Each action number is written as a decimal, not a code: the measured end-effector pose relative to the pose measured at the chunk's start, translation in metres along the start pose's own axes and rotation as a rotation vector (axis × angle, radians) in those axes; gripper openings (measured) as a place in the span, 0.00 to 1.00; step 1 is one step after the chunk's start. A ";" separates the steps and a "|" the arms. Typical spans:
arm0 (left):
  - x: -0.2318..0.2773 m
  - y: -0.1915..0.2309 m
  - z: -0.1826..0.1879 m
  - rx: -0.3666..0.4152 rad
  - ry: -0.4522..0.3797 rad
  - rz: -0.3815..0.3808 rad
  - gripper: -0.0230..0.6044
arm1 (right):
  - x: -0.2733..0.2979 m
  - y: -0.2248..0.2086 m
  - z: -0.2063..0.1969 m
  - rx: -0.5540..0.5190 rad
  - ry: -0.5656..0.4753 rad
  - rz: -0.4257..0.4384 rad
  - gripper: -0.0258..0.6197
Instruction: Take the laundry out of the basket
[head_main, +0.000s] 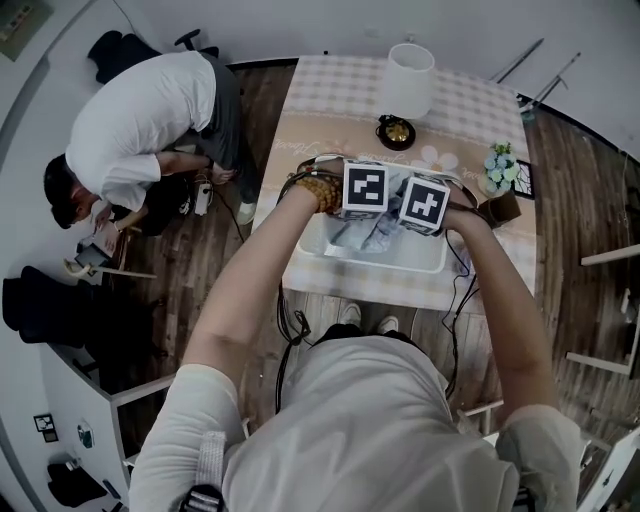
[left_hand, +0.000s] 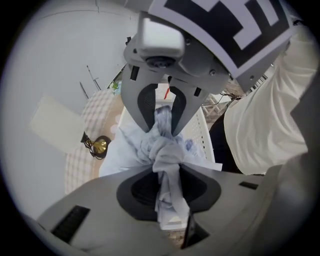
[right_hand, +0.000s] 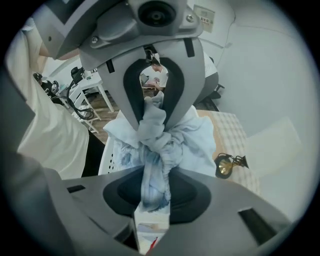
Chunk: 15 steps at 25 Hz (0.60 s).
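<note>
Left gripper (left_hand: 167, 186) and right gripper (right_hand: 152, 192) point down side by side, clamping laundry (left_hand: 162, 150)

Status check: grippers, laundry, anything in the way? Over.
Left gripper and right gripper both shut on pale blue-white crumpled cloth. Cloth bunched over white perforated plastic basket. White lamp and brass ornament beyond basket, apart from cloth.
</note>
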<state>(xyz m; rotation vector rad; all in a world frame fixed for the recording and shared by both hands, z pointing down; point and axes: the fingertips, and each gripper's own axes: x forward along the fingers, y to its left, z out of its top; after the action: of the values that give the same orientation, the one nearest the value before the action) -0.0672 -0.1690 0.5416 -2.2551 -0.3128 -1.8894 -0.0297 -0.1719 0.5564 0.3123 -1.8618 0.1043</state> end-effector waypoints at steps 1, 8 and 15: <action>-0.010 0.004 0.002 0.000 -0.002 0.014 0.25 | -0.009 -0.004 0.003 -0.003 -0.004 -0.013 0.25; -0.048 0.014 0.013 0.021 -0.005 0.062 0.25 | -0.048 -0.018 0.011 -0.004 -0.007 -0.071 0.25; -0.048 0.014 0.057 0.096 -0.039 0.063 0.25 | -0.069 -0.015 -0.028 0.072 0.005 -0.099 0.25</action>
<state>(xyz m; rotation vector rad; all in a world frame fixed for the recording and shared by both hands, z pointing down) -0.0178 -0.1689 0.4844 -2.2143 -0.3263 -1.7632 0.0197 -0.1685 0.4981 0.4526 -1.8375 0.1046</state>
